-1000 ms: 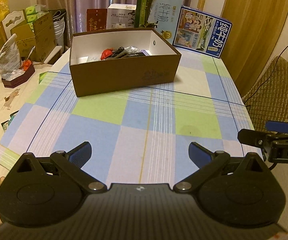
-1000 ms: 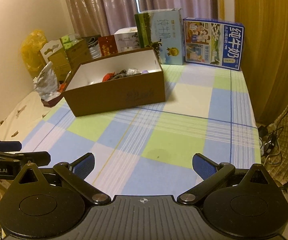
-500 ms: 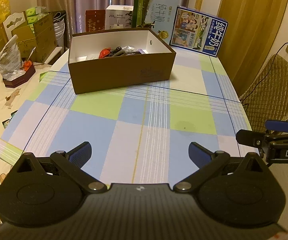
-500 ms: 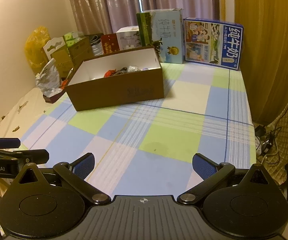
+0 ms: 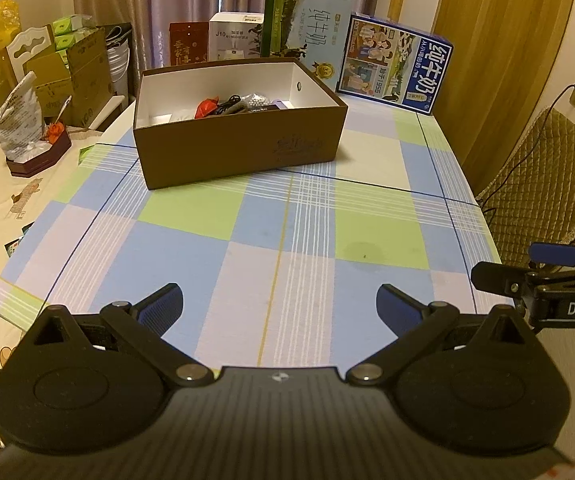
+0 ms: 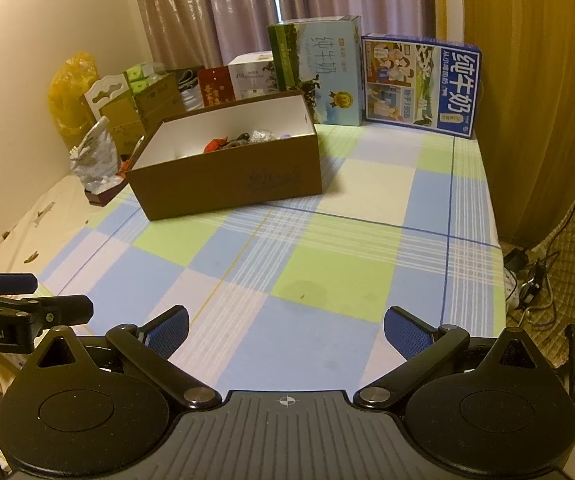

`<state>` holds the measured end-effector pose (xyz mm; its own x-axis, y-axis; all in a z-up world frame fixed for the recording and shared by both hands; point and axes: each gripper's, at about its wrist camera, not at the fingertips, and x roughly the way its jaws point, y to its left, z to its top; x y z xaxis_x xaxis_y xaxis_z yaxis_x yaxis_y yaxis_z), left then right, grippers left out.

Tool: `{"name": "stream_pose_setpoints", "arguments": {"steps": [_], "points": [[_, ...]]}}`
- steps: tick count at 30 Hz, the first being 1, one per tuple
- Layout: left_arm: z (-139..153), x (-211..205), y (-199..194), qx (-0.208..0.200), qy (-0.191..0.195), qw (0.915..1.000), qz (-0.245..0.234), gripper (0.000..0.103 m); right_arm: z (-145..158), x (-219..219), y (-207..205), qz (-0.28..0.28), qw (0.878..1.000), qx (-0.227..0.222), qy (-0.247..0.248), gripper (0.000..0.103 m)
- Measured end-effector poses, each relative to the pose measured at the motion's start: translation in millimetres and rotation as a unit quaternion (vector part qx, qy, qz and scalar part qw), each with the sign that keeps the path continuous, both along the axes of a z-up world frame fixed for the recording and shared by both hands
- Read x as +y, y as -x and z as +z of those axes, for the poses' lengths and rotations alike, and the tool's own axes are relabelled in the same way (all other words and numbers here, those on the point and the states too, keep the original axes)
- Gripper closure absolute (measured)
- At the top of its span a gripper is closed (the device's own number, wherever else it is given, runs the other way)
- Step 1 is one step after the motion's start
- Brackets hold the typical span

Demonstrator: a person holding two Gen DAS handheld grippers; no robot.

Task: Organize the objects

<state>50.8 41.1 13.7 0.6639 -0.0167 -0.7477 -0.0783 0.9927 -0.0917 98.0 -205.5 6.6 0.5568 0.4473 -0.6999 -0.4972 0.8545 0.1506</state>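
A brown cardboard box [image 5: 239, 152] [image 6: 227, 184] with a white inside stands on the far half of the checked tablecloth [image 5: 287, 232] [image 6: 327, 248]. Inside it lie a red item [image 5: 206, 106] [image 6: 215, 145], dark cables and other small things. My left gripper [image 5: 279, 308] is open over the table's near edge, nothing between its blue pads. My right gripper [image 6: 285, 330] is likewise open and empty near the front edge. Each gripper shows at the side of the other's view: the right one [image 5: 543, 276], the left one [image 6: 27, 300].
Two tall milk cartons [image 5: 307, 28] [image 5: 395, 64] and smaller boxes [image 5: 235, 40] stand along the table's far edge by the curtain. Cardboard boxes and bags [image 5: 67, 72] crowd the left side. A padded chair [image 5: 543, 184] and wall socket sit on the right.
Both grippers have drawn back and risen a little, so the box looks farther away. Both stay open; nothing on the table moved.
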Motion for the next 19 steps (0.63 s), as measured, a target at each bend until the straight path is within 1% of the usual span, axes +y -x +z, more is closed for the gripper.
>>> {"name": "stream_pose_setpoints", "arguments": {"steps": [19], "points": [[1.3, 2.8, 1.5, -0.002, -0.004, 1.0000, 0.002, 0.001, -1.5, 2.1, 0.1, 0.000, 1.000, 0.003, 0.001, 0.002]]}}
